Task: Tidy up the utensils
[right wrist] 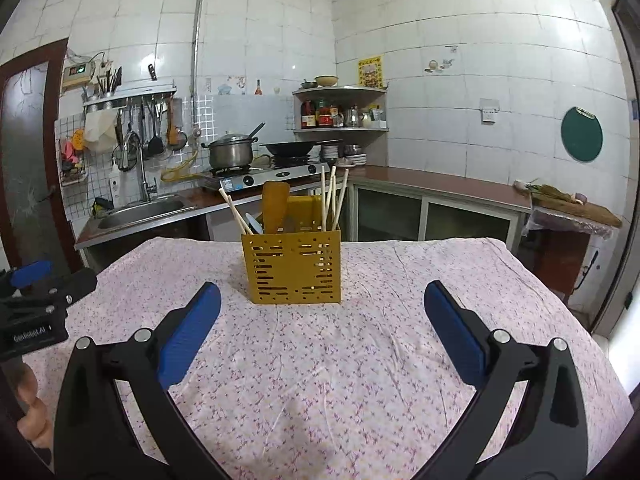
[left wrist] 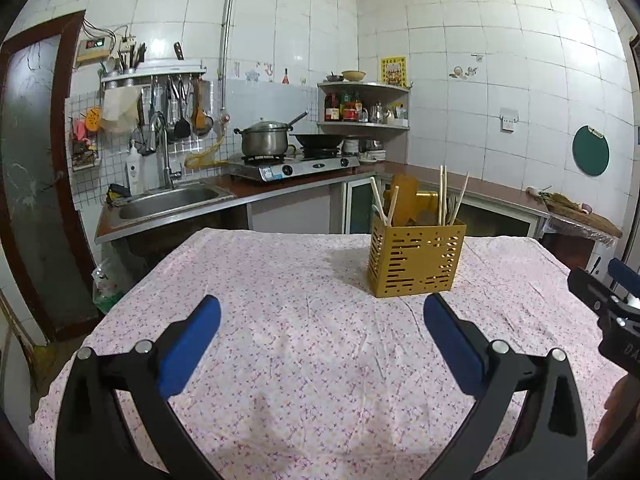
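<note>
Blue-padded fingers of the left gripper [left wrist: 322, 340] fill the bottom of the left wrist view, spread wide with nothing between them, hanging over a worktop [left wrist: 280, 360] covered in pink floral cloth. Beyond them, right of centre, stands a yellow perforated utensil holder [left wrist: 416, 262]. Pale chopsticks [left wrist: 442, 196] lean out of it, some on its left side and some on its right, with a yellow spatula [left wrist: 402, 196] between them. At the right edge the right gripper [left wrist: 608, 300] enters, partly cut off, and a hand [left wrist: 616, 412] shows below it. No loose utensil lies on the cloth in this view, so the sorting looks finished or nearly so.

From the right wrist view, the right gripper [right wrist: 322, 330] is likewise spread wide and empty above the cloth-covered worktop [right wrist: 360, 380]. The utensil holder [right wrist: 294, 266] sits just beyond the fingertips, close to centre, holding chopsticks [right wrist: 334, 200] and the spatula [right wrist: 274, 206]; a pale rounded item beside the spatula is too small to name. The left gripper [right wrist: 36, 292] shows at the left edge, partly cropped, with a hand [right wrist: 30, 408] beneath it. Again nothing lies loose on the cloth. The holder's inner compartments are hidden behind its front wall, so whether the utensils are separated by kind cannot be told, and the near edge of the worktop is blocked by the gripper bodies.
</note>
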Action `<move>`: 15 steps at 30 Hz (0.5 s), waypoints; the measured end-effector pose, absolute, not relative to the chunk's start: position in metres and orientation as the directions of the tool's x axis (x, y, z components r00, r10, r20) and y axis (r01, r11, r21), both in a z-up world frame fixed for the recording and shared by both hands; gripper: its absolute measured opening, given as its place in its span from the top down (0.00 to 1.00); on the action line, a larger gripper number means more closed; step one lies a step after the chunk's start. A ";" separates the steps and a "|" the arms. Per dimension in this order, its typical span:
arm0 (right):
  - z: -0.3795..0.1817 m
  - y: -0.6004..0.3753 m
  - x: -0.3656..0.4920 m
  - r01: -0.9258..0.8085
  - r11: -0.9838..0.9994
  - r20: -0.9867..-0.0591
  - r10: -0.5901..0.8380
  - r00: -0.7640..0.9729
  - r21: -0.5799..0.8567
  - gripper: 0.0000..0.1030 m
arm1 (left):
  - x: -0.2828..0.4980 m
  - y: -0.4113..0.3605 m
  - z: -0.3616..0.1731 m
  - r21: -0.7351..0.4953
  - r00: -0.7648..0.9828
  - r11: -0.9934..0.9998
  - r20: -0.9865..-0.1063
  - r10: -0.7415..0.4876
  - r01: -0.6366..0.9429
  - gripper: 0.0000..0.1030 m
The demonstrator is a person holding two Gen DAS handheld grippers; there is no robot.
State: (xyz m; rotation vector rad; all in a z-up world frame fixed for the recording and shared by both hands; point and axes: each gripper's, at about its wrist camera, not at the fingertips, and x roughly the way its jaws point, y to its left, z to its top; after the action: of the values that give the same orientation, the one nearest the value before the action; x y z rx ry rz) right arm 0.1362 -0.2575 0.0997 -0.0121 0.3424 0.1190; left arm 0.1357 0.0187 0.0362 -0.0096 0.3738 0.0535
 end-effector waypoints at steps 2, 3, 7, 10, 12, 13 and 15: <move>0.097 -0.259 0.129 -0.107 0.994 -0.330 0.101 0.939 0.002 0.04 | 0.131 0.015 0.033 0.011 0.934 0.998 -0.353 0.055 -0.054 0.04; 0.096 -0.259 0.125 -0.105 0.995 -0.328 0.098 0.940 -0.002 0.04 | 0.128 0.013 0.031 0.012 0.935 0.998 -0.351 0.056 -0.055 0.04; 0.089 -0.263 0.109 -0.083 0.997 -0.322 0.077 0.944 -0.006 0.04 | 0.115 0.012 0.027 -0.012 0.944 0.999 -0.329 0.037 -0.043 0.04; 0.082 -0.264 0.098 -0.077 0.997 -0.327 0.069 0.942 -0.011 0.04 | 0.107 0.008 0.025 -0.007 0.949 0.999 -0.313 0.028 -0.032 0.04; 0.079 -0.265 0.092 -0.078 0.997 -0.331 0.071 0.941 -0.008 0.04 | 0.102 0.006 0.026 -0.006 0.951 1.000 -0.308 0.024 -0.027 0.04; 0.078 -0.266 0.090 -0.074 0.997 -0.332 0.067 0.941 -0.008 0.04 | 0.101 0.005 0.026 -0.010 0.951 1.000 -0.309 0.019 -0.023 0.04; 0.077 -0.268 0.085 -0.067 0.998 -0.332 0.062 0.941 -0.004 0.04 | 0.100 0.005 0.027 -0.016 0.950 1.000 -0.313 0.009 -0.015 0.04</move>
State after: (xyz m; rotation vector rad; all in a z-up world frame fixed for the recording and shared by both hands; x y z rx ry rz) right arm 0.0846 -0.2683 0.0772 -0.0157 0.3376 0.0660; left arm 0.1002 0.0052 0.0268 -0.0187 0.3183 0.0126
